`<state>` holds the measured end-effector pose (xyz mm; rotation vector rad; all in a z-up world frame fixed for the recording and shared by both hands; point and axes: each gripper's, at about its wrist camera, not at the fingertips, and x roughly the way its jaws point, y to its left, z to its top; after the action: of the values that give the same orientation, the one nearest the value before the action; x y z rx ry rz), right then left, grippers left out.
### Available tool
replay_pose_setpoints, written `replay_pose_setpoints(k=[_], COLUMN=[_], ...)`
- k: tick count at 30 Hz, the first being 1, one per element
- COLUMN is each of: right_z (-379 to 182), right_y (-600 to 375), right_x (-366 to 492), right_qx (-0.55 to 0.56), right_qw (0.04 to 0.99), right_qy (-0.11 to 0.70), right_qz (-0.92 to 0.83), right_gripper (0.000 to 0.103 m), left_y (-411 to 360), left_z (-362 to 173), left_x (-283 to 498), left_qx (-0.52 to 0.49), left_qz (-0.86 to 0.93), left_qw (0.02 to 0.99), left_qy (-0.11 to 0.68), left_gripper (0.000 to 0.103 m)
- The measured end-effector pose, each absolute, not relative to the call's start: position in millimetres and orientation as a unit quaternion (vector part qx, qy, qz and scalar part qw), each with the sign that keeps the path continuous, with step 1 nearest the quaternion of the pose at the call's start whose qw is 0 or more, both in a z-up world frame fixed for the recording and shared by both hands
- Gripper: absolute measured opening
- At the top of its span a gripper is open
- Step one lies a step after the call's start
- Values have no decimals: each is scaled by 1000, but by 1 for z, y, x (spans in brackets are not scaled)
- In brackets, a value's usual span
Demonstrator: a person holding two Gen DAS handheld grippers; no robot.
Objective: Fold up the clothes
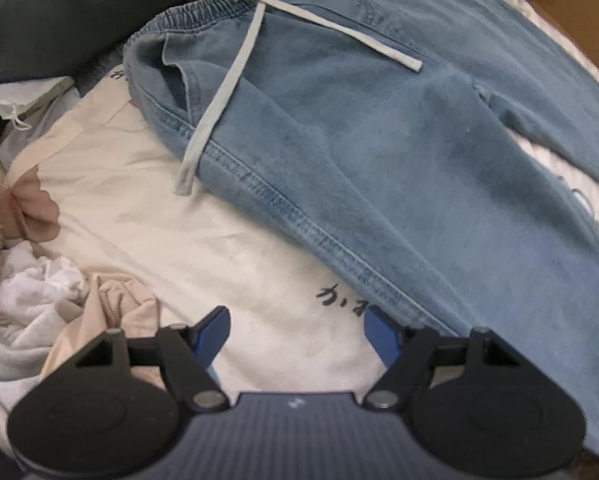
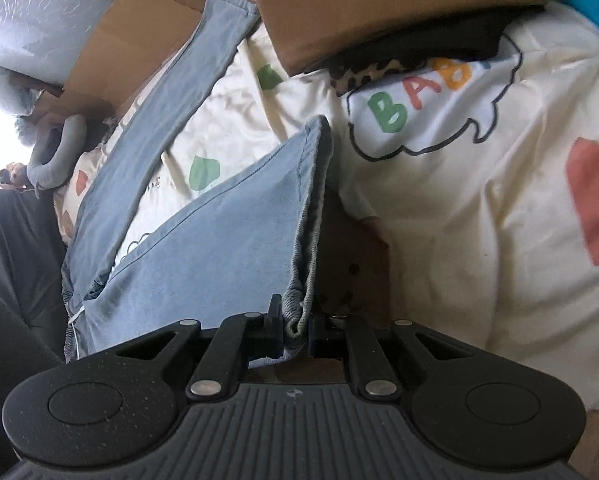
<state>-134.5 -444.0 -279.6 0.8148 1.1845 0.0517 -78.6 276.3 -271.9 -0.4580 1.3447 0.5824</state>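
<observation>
— Where are the jeans (image 1: 379, 140)?
— Spread on the bed's quilt (image 2: 459, 208), twelve o'clock of my left fingers (image 1: 297, 330), which gape empty. My right fingers (image 2: 295, 330) clamp one hem (image 2: 311, 216).
— Risk?
— The thin pinch may slip; the other leg (image 2: 155, 140) could drag crooked.

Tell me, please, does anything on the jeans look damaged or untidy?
The jeans have a small frayed rip near the crotch, and the drawstring lies loose, one end trailing onto the cream sheet. Otherwise nothing stands out.

Light blue denim trousers (image 1: 379, 140) with a pale grey drawstring (image 1: 223, 92) lie on a cream sheet (image 2: 479, 200) printed with colourful letters.
</observation>
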Motion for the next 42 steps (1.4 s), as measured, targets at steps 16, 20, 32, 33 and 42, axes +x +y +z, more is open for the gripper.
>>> replay_pose_setpoints(k=[16,20,32,33,42], right_z=[-273,-268,-256,-256,-260], right_y=[-438,-437,-429,-429,-423], right_x=[-148,-143,-139,-140,-148], right_qx=[332,315,284,284,279], right_qw=[752,756,754,753,743], right_qy=[569,573,591,593,607], right_qz=[-14,-17,-29,-30,-36], right_gripper=[8,8,8,8,9], left_y=[342,356,360,362,383], left_z=[-281,-290,-325,-326,-321], left_x=[-108,-117,-117,-115,-93], left_qx=[-336,-386,-481,-482,-464], left_qz=[275,275,280,286,328], left_qw=[736,734,714,713,685], left_qy=[519,486,425,422,455], left_gripper=[57,57,57,57,32])
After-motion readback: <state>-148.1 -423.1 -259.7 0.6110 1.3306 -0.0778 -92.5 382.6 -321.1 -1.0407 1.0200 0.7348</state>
